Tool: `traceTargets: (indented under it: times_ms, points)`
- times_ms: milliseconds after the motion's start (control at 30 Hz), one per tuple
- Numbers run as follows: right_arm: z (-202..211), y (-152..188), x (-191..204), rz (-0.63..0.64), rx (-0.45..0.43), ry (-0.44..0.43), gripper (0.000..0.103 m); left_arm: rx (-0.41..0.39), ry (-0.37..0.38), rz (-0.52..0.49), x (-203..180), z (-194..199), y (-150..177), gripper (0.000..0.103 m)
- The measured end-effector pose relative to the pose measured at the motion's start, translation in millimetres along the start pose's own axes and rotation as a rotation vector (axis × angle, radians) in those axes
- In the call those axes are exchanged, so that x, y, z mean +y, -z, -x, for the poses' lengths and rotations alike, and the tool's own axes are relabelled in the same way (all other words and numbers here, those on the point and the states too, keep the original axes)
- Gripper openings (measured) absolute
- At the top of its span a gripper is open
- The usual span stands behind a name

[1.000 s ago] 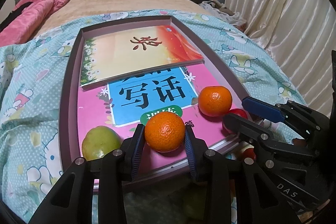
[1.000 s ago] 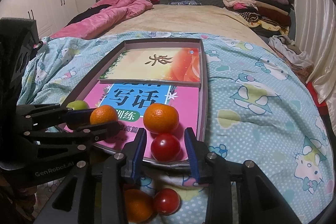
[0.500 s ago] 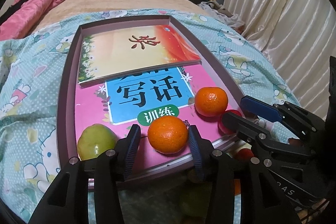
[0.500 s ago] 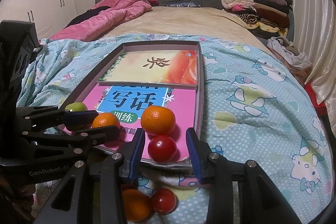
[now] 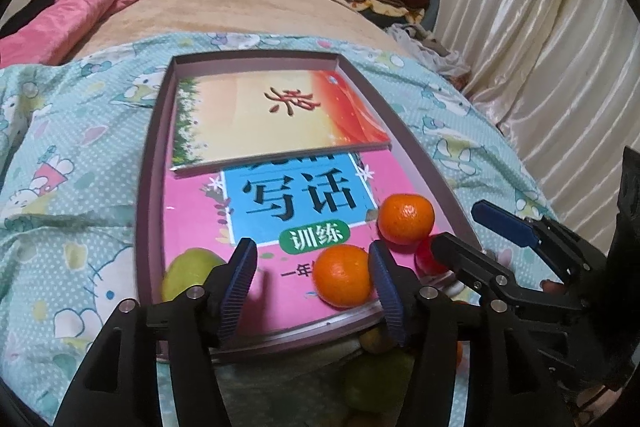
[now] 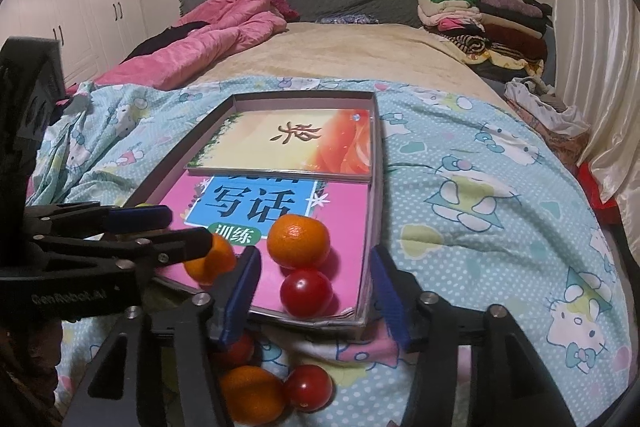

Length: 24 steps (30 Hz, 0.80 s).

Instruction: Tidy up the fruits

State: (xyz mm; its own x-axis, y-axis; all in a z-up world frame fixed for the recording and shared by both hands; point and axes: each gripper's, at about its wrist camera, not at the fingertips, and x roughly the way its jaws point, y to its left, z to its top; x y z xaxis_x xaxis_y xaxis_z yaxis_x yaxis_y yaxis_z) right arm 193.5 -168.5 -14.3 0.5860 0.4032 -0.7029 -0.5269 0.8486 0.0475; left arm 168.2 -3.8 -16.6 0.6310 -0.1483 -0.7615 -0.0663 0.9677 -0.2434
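A shallow purple-rimmed tray (image 5: 148, 187) lies on the bedspread with two books in it. On the pink book rest an orange (image 5: 342, 275), a second orange (image 5: 406, 219), a green fruit (image 5: 188, 271) and a red tomato (image 6: 306, 293). My left gripper (image 5: 312, 283) is opening around the near orange; the fruit sits by the right finger, and the left pad is clear of it. My right gripper (image 6: 314, 287) is opening too, the tomato lying free between its fingers. Each gripper shows in the other's view: right gripper (image 5: 458, 227), left gripper (image 6: 188, 227).
Loose fruit lies on the bedspread in front of the tray: an orange (image 6: 252, 395), a tomato (image 6: 308, 387) and a green fruit (image 5: 376, 379). A pink quilt (image 6: 224, 27) and folded clothes (image 6: 480, 19) lie further back. A curtain (image 5: 540, 47) hangs on the right.
Both grippers' jaws have spread apart. The left one has let go of the orange and the right one of the tomato; both fruits now rest on the pink book.
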Motion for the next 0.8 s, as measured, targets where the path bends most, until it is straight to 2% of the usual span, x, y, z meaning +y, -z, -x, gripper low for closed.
traceTargets:
  times_ms: [67, 167, 567, 800]
  points:
    - [0.4, -0.8, -1.5, -0.01, -0.001, -0.001, 0.058, -0.014, 0.005, 0.011, 1.7, 3.2, -1.0, 0.067]
    - [0.5, -1.8, -1.5, -0.012, -0.003, 0.001, 0.064, -0.024, 0.015, 0.019, 2.6, 6.6, -2.1, 0.068]
    - [6.1, -4.7, -0.5, -0.018, -0.037, -0.005, 0.068, -0.083, 0.011, 0.062, 16.1, 29.2, -6.1, 0.072]
    - [12.4, -6.1, 0.9, -0.018, -0.067, 0.003, 0.078, -0.095, -0.047, 0.084, 24.7, 39.9, -3.9, 0.073]
